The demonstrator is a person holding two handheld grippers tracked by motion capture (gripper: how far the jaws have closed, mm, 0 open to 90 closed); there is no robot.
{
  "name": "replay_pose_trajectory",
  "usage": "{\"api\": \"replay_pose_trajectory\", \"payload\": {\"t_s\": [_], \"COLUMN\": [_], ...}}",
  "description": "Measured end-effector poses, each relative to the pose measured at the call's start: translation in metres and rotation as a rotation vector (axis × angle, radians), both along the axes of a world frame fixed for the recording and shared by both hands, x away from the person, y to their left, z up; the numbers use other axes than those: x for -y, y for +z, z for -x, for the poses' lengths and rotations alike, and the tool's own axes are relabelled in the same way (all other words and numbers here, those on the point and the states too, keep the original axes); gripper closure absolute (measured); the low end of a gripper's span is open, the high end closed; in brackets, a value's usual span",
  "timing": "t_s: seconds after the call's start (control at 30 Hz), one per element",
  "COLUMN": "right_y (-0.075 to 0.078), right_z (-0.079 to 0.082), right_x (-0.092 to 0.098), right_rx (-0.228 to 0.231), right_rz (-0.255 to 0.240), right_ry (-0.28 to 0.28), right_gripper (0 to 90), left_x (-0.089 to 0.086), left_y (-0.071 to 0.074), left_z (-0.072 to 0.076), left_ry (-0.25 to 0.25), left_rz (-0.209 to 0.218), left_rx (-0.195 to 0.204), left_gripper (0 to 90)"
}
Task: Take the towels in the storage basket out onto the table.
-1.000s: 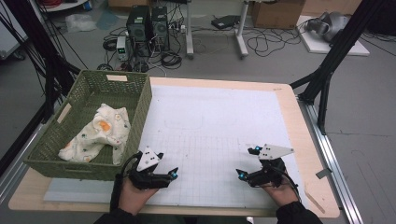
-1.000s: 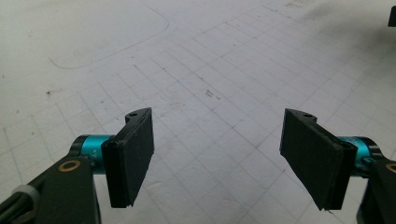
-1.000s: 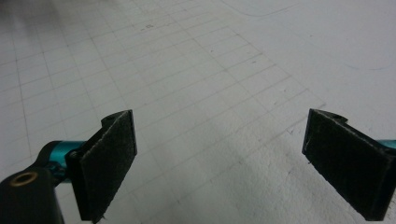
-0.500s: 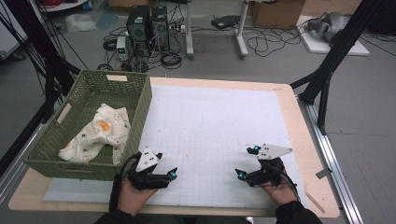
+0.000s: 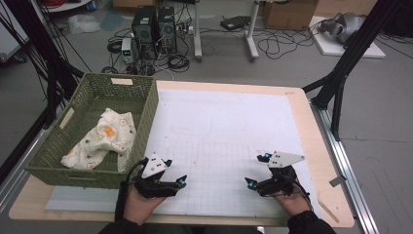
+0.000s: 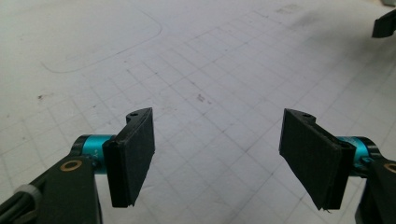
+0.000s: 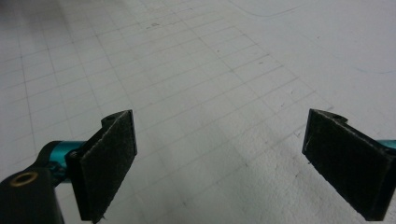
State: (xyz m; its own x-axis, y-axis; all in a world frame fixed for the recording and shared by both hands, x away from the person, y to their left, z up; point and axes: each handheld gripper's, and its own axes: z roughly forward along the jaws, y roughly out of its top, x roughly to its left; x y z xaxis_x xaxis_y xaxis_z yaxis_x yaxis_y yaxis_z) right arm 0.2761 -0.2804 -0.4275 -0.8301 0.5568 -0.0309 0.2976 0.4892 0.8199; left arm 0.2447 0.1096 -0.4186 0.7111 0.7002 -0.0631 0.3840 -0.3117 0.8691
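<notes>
My left gripper (image 5: 176,171) rests low over the white gridded mat (image 5: 224,126) near the table's front edge, just right of the basket. Its jaws stand wide apart with nothing between them, as the left gripper view (image 6: 223,158) also shows. My right gripper (image 5: 257,169) sits on the mat's front right part, open and empty, with bare grid between its pads (image 7: 229,163). The two grippers face each other across the mat. A tip of the right gripper's jaw (image 6: 385,23) shows at the top right corner of the left gripper view.
A green woven basket (image 5: 146,105) stands on the table's left side and holds a crumpled cream cloth (image 5: 104,139) with coloured prints. The wooden table rim (image 5: 324,146) runs past the mat on the right. Computers, cables and black stand legs are on the floor beyond.
</notes>
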Motion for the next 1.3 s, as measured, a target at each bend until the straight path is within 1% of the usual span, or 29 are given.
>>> {"api": "replay_pose_trajectory", "payload": {"t_s": [0.07,0.17,0.2,0.27,0.3,0.33,0.37,0.43,0.53,0.57,0.6,0.63,0.67,0.7,0.73,0.77,0.8,0.83,0.93,1.0,1.03,1.07,1.1,1.13,1.17,1.2,1.23,1.27,1.3], "right_y": [0.000,0.001,0.002,0.003,0.003,0.004,0.005,0.006,0.006,0.006,0.006,0.006,0.006,0.006,0.006,0.006,0.006,0.006,0.006,0.006,0.006,0.006,0.006,0.006,0.006,0.006,0.006,0.006,0.006], "right_z": [0.001,0.001,0.002,0.001,0.002,0.002,0.002,0.002,0.001,0.000,0.000,0.000,0.000,0.000,-0.001,-0.001,-0.001,-0.001,-0.001,-0.001,-0.001,-0.001,-0.001,-0.001,-0.001,-0.002,-0.002,-0.002,-0.002], "right_x": [0.000,0.001,0.001,0.001,0.001,0.001,0.000,0.000,-0.002,-0.002,-0.002,-0.002,-0.002,-0.002,-0.002,-0.002,-0.002,-0.002,-0.002,-0.002,-0.002,-0.002,-0.002,-0.002,-0.002,-0.002,-0.003,-0.003,-0.003], "right_rx": [0.010,0.008,0.010,0.012,0.011,0.015,0.016,0.021,0.027,0.026,0.026,0.025,0.024,0.022,0.024,0.024,0.025,0.027,0.030,0.030,0.030,0.029,0.028,0.028,0.027,0.027,0.026,0.026,0.029], "right_rz": [-0.001,-0.002,-0.002,-0.006,-0.005,-0.005,-0.004,-0.007,-0.004,-0.003,-0.003,0.000,-0.001,-0.001,-0.003,-0.004,-0.003,-0.004,-0.004,-0.004,-0.004,-0.004,-0.004,-0.004,-0.004,-0.003,-0.002,-0.002,-0.001], "right_ry": [-0.002,0.001,0.000,0.000,0.002,0.001,0.002,0.006,0.007,0.007,0.007,0.010,0.011,0.011,0.013,0.013,0.014,0.014,0.018,0.019,0.019,0.019,0.020,0.020,0.019,0.020,0.020,0.021,0.022], "right_gripper": [9.1,9.1,9.0,9.0,9.1,9.0,9.1,9.0,9.0,9.1,9.1,9.1,9.1,9.1,9.1,9.0,9.1,9.0,9.1,9.0,9.0,9.1,9.0,9.0,9.0,9.0,9.1,9.0,9.1], "left_x": [0.002,0.003,0.003,0.001,-0.001,-0.003,-0.005,-0.009,-0.016,-0.018,-0.018,-0.021,-0.021,-0.024,-0.024,-0.028,-0.028,-0.034,-0.047,-0.057,-0.057,-0.068,-0.073,-0.073,-0.083,-0.083,-0.094,-0.100,-0.100], "left_y": [0.005,0.016,0.020,0.028,0.031,0.035,0.038,0.044,0.053,0.057,0.057,0.068,0.068,0.080,0.080,0.090,0.090,0.097,0.105,0.111,0.111,0.115,0.118,0.118,0.122,0.122,0.125,0.126,0.126], "left_z": [0.000,0.001,0.000,-0.002,-0.003,-0.005,-0.006,-0.010,-0.014,-0.015,-0.015,-0.017,-0.017,-0.018,-0.018,-0.022,-0.022,-0.028,-0.036,-0.042,-0.042,-0.048,-0.050,-0.050,-0.055,-0.055,-0.059,-0.061,-0.061], "left_ry": [-0.015,-0.065,-0.083,-0.129,-0.152,-0.164,-0.175,-0.200,-0.220,-0.224,-0.224,-0.249,-0.249,-0.271,-0.271,-0.306,-0.306,-0.325,-0.322,-0.321,-0.321,-0.326,-0.330,-0.330,-0.317,-0.317,-0.301,-0.294,-0.294], "left_rz": [0.010,0.061,0.076,0.134,0.159,0.178,0.187,0.211,0.253,0.262,0.262,0.268,0.268,0.277,0.277,0.293,0.293,0.305,0.320,0.316,0.316,0.319,0.325,0.325,0.330,0.330,0.336,0.339,0.339], "left_rx": [-0.006,-0.029,-0.041,-0.082,-0.096,-0.107,-0.115,-0.145,-0.176,-0.176,-0.176,-0.179,-0.179,-0.172,-0.172,-0.193,-0.193,-0.212,-0.229,-0.238,-0.238,-0.247,-0.254,-0.254,-0.264,-0.264,-0.260,-0.264,-0.264], "left_gripper": [27.6,29.0,29.5,30.6,32.8,33.4,33.1,32.9,32.6,32.5,32.3,32.4,32.4,32.5,32.7,32.7,33.0,33.5,34.1,34.7,35.2,35.5,35.6,35.8,36.0,36.7,37.3,37.6,37.6]}}
